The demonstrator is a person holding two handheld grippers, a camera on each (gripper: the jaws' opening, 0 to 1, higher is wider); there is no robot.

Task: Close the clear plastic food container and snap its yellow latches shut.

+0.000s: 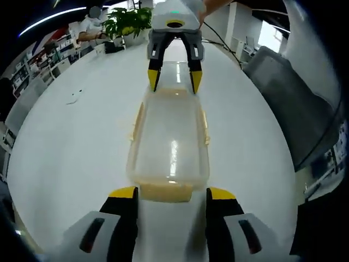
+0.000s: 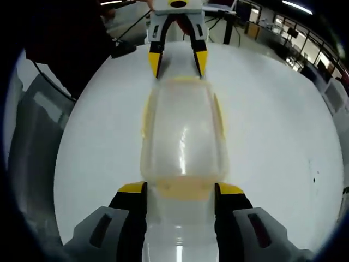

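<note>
The container (image 1: 170,143) is my reference point: a clear plastic box with its lid on, lying lengthwise on the white table (image 1: 71,147) between my two grippers.

In the left gripper view, my left gripper (image 1: 172,194) sits at the near short end of the container. Its jaws stand apart, one on each side of the yellow end latch (image 1: 166,191), with the yellow fingertips (image 1: 123,192) level with that latch. I cannot tell whether the tips touch the plastic. Pale yellow side latches (image 1: 136,121) run along both long edges of the container. Beyond the far short end, my right gripper (image 1: 175,80) points back toward me, its jaws apart and its tips at the far corners of the lid. Past the container, at the far edge of the table, stands a green potted plant (image 1: 128,22), and a grey chair (image 1: 289,103) is to the right of the container.

In the right gripper view, the same container (image 2: 182,136) runs away from my right gripper (image 2: 181,189), whose jaws are spread to either side of the near yellow latch (image 2: 182,190). My left gripper (image 2: 178,61) faces me from the far end, jaws apart. A grey chair (image 2: 38,131) stands left of the container.
</note>
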